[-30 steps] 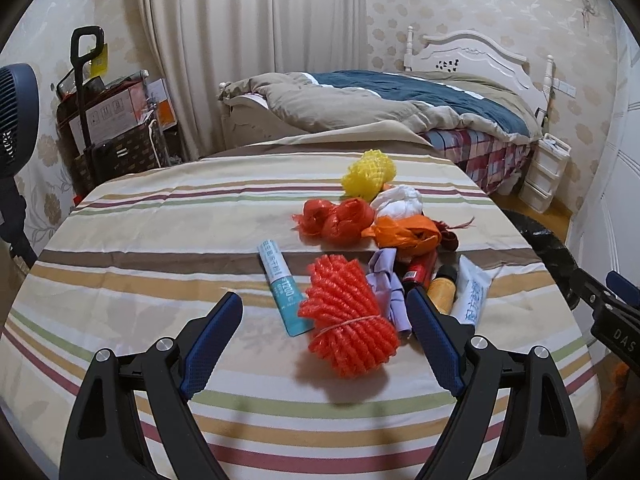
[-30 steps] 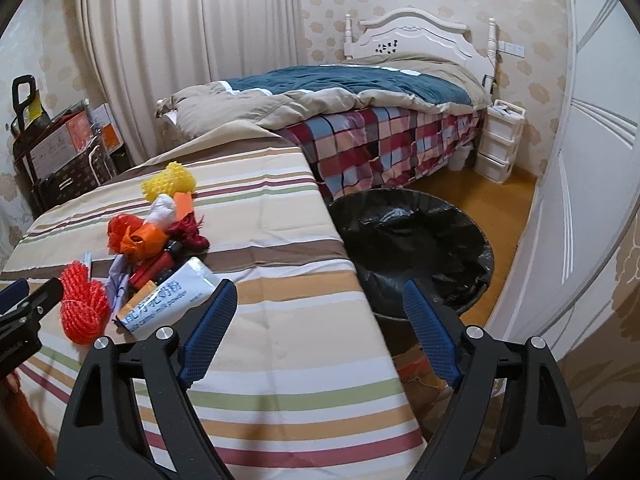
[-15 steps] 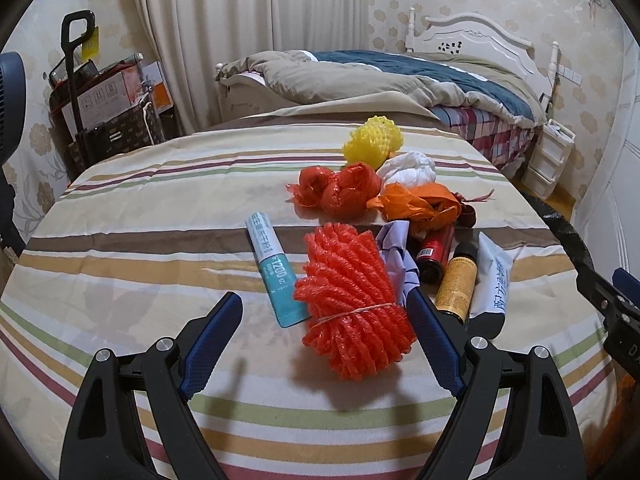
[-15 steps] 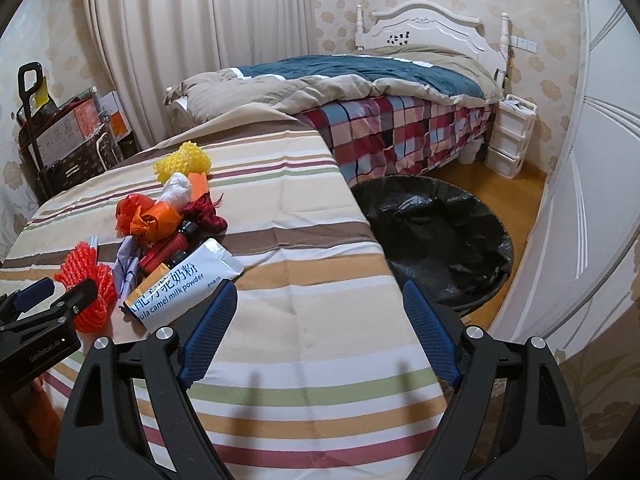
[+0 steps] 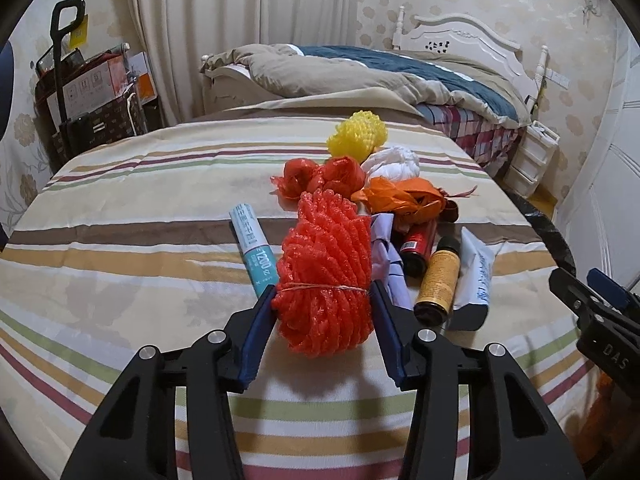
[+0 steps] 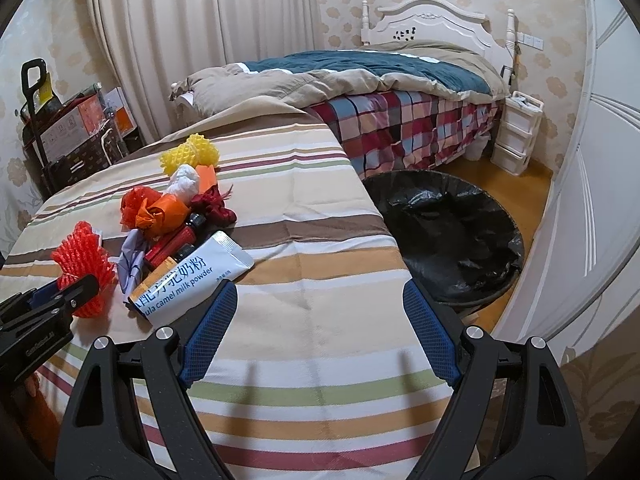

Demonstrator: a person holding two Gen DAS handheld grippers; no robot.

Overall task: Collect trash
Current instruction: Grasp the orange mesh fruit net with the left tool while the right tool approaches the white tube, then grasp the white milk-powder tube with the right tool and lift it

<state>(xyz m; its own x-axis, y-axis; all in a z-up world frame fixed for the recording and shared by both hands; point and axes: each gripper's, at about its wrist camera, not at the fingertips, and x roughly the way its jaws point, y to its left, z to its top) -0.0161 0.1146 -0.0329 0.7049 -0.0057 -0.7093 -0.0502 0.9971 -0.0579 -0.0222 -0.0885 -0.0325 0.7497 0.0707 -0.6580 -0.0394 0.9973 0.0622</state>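
Note:
A red foam net bundle (image 5: 324, 248) lies on the striped tablecloth (image 5: 120, 240), nearest of a heap of trash. My left gripper (image 5: 322, 294) is closing on it, and both blue pads touch its tied waist. Behind it lie a teal tube (image 5: 256, 248), lilac paper (image 5: 386, 256), a red can (image 5: 416, 244), an amber bottle (image 5: 436, 280) and a white milk powder sachet (image 6: 192, 276). My right gripper (image 6: 316, 292) hovers open over bare cloth, right of the sachet. A bin lined with a black bag (image 6: 452, 232) stands on the floor beside the table.
Farther back in the heap are a yellow foam net (image 5: 358, 136), a red plastic bag (image 5: 320, 176), a white wad (image 5: 394, 162) and an orange bag (image 5: 404, 198). A bed (image 6: 360, 80), white drawers (image 6: 516, 132) and a cart of boxes (image 5: 80, 92) ring the table.
My left gripper has come forward around the red foam net bundle and its jaws have narrowed onto it. The right gripper stays open and has barely shifted.

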